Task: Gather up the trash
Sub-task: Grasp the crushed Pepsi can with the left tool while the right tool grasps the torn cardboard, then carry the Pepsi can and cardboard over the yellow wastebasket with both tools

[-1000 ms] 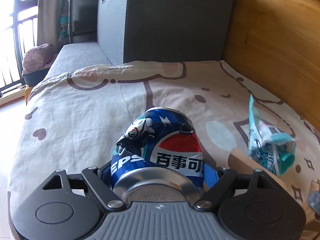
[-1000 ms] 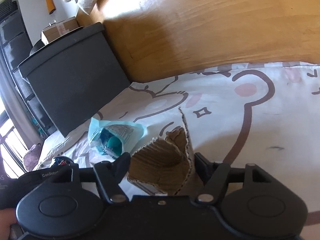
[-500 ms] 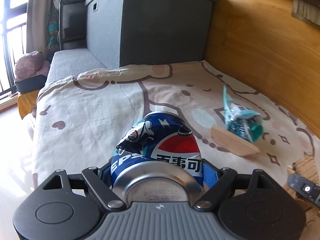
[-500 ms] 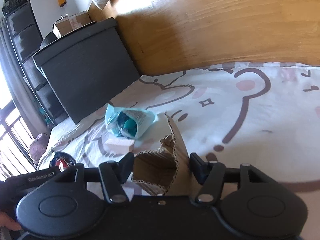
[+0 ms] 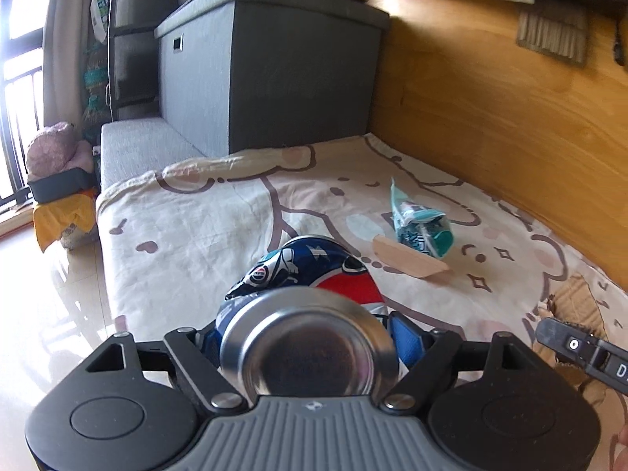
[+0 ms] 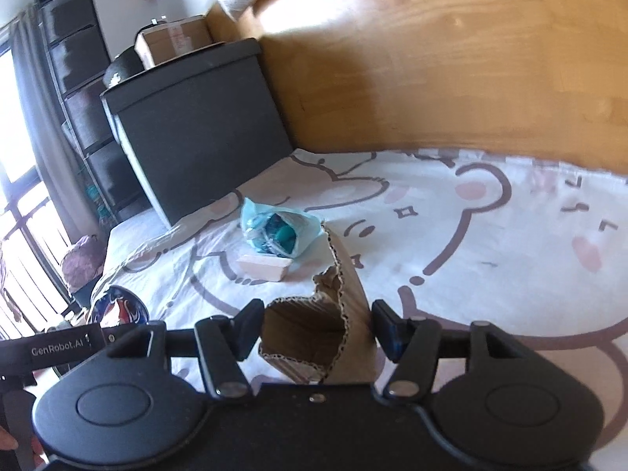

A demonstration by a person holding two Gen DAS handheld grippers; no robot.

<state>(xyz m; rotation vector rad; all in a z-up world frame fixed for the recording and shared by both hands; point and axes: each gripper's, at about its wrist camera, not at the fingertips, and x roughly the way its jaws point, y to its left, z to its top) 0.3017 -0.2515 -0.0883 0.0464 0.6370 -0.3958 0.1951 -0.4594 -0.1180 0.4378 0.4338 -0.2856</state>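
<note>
**Two pieces of trash picked up, two more on the bed**

The left gripper is closed on a dented blue Pepsi can. The jaws stand wide because the can is fat, and they have just squeezed in a little. The can is low in the middle of the left wrist view. Its long way runs straight off from the camera. Its shiny round bottom faces us and its top points toward the far end of the bed.

The right gripper has just closed in on a torn cardboard piece, low in the middle of its view. The pads touch both sides. The cardboard is bent like a cup, with its tall torn edge pointing up and away.

This looks like the carry step: both things seem to be up off the cartoon bedsheet. Next they need a bin, and no bin shows in either view.

A teal plastic wrapper and a flat wooden piece lie touching each other on the sheet, right of middle.
</note>
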